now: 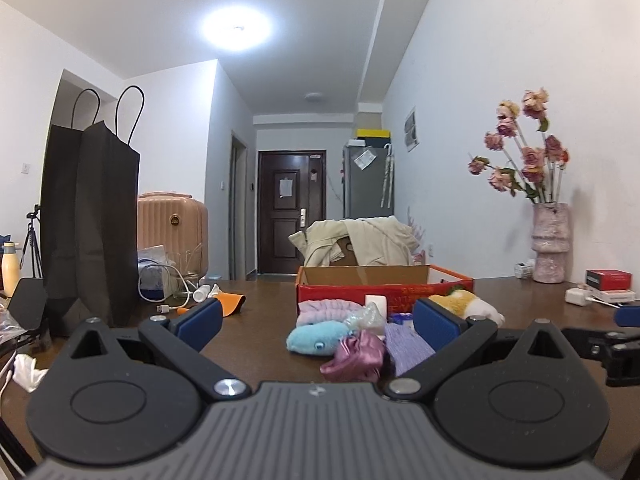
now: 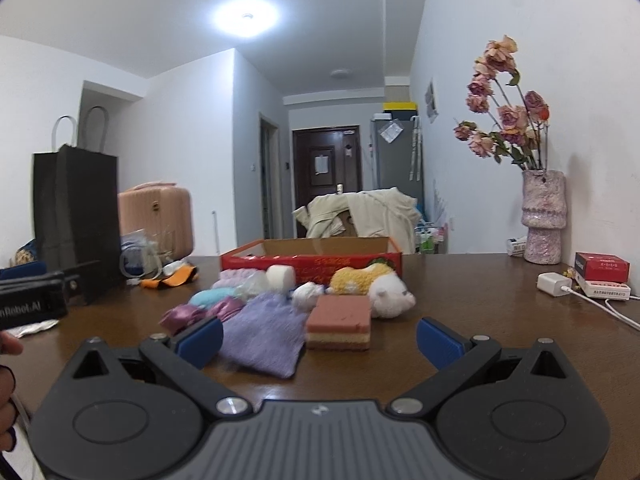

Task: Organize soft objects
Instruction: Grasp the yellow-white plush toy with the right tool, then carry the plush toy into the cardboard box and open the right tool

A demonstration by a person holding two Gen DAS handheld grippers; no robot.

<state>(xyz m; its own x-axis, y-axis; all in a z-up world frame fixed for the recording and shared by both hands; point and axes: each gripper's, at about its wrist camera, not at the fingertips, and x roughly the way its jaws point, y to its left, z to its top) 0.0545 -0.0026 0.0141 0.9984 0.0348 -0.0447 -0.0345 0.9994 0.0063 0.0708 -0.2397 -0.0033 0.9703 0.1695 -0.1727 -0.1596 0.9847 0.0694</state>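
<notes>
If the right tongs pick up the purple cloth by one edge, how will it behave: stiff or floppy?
Probably floppy: the purple cloth lies flat and creased on the table, so it should hang and fold. It looks thin and fuzzy, so likely light and not slippery. Its far edge sits close beside the layered sponge, which may shift when the cloth is lifted.

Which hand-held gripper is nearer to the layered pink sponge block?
Right. The right hand-held gripper faces the sponge block directly, just short of it; the left hand-held gripper faces the blue fish toy, farther left.
</notes>
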